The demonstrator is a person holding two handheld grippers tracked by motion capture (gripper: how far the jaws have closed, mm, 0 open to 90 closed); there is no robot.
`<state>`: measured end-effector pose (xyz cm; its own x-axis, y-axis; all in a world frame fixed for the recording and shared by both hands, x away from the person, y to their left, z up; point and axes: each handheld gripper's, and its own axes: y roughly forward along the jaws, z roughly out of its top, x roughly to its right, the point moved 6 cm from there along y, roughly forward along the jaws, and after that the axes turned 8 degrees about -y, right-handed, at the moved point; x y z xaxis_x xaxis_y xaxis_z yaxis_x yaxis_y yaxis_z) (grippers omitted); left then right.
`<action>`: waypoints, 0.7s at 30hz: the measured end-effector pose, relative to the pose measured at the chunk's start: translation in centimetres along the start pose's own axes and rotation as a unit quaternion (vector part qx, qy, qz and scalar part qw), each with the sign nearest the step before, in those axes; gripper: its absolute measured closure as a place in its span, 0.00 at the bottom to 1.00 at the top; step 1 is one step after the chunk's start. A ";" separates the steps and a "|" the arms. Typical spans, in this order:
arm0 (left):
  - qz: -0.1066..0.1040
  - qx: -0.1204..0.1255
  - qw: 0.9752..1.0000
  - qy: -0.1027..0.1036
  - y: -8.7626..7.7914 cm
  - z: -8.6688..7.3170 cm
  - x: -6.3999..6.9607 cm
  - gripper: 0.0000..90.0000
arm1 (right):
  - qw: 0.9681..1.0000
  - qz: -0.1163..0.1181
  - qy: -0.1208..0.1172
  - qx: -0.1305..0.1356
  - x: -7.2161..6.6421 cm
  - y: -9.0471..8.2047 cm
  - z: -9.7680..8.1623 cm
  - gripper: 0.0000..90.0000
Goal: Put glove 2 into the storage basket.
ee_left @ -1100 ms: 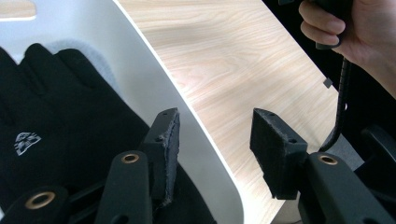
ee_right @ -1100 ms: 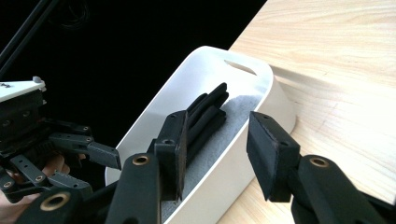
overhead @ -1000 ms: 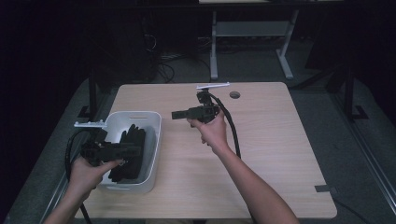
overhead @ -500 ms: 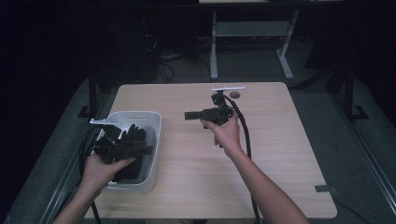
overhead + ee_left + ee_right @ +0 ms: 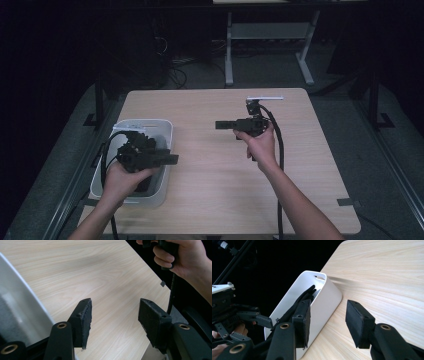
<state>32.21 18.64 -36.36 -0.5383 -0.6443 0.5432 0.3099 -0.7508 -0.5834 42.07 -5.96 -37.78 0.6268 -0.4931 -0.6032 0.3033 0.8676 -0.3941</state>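
A person at a light wood table (image 5: pixel 215 165) holds a gripper in each hand. The left gripper (image 5: pixel 172 159), a second ago low over the white bin (image 5: pixel 162 131) at the table's 9 o'clock side, has lifted and turned so its released, empty jaws now reach past the bin's right rim toward 3 o'clock. The right gripper (image 5: pixel 221 124) has shifted right, to about 1 o'clock from the table's centre, jaws parted, holding nothing and aimed at 9 o'clock. Dark items (image 5: pixel 305 296) still lie in the bin; what they are cannot be told
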 end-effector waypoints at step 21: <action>-0.018 -0.013 1.000 0.011 3.2 0.3 2.2 0.38 | 1.000 -0.021 0.014 0.019 2.2 -4.7 -1.2 0.59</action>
<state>32.30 14.74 -36.85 -0.5659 -0.6135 0.5508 0.2694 -0.7690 -0.5798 41.17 -11.24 -38.08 0.5924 -0.5301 -0.6066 0.3556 0.8478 -0.3935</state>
